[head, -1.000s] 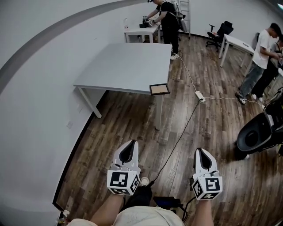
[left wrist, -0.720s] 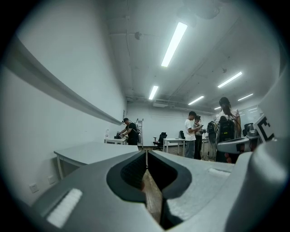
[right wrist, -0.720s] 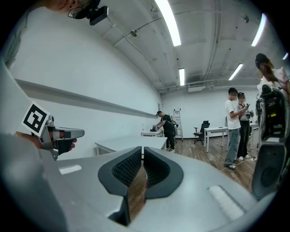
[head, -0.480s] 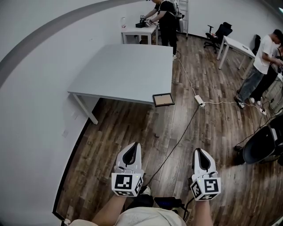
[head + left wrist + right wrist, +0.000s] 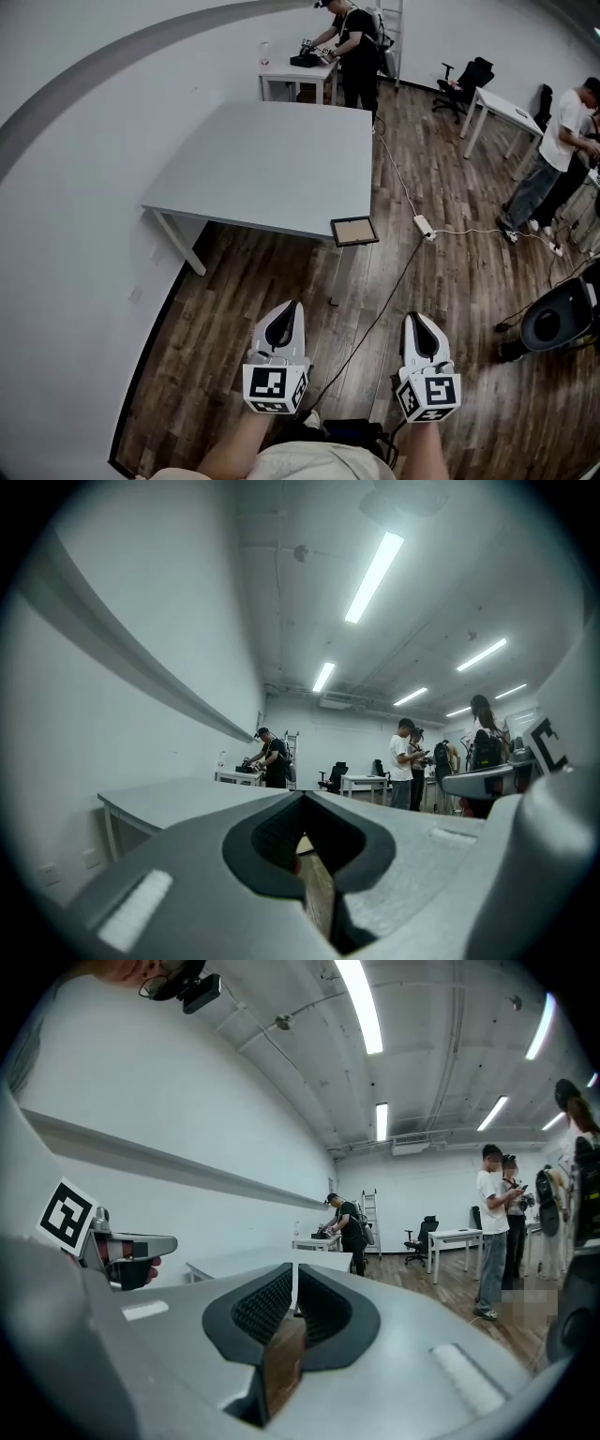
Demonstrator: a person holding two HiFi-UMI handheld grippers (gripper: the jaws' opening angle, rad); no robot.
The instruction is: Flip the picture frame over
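A small picture frame [image 5: 354,231] with a dark border and a tan face lies flat on the near right corner of the grey table [image 5: 267,164], partly over the edge. Both grippers hang low over the wooden floor, well short of the table. My left gripper [image 5: 291,307] is shut with nothing in it, and its jaws meet in the left gripper view [image 5: 302,801]. My right gripper [image 5: 412,319] is also shut and empty, as the right gripper view [image 5: 293,1271] shows. The left gripper's marker cube [image 5: 67,1218] appears at the left of the right gripper view.
A white wall runs along the left. A cable and power strip [image 5: 422,226] cross the floor right of the table. A person [image 5: 356,42] stands at a small white table [image 5: 298,72] behind. Other people [image 5: 553,150], a desk, an office chair [image 5: 469,73] and a dark round object [image 5: 558,323] are at right.
The view has shifted so the table and frame sit lower and nearer. Both grippers stay shut and have edged slightly forward and closer together.
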